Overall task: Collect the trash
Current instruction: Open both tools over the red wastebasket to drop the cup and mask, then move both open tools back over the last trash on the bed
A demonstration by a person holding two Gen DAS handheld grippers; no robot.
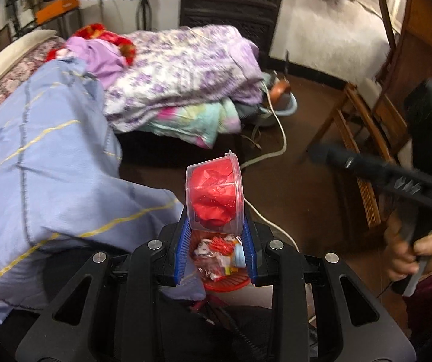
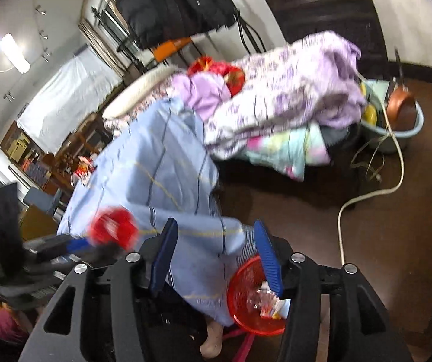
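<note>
Cluttered bedroom, brown floor (image 1: 306, 138); left gripper (image 1: 216, 226) clenched clear tub (image 1: 214, 193) above red basket (image 1: 228, 283); right gripper (image 2: 216, 253) released.

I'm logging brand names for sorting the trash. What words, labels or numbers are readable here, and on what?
None can be read.
Wrappers in the red basket: printed, but too small and blurred.
Clear tub in the left gripper: no label visible, only red crumpled stuff inside.
Orange box on the far rack: any print is blurred.
Right gripper: empty, no writing visible.
</note>
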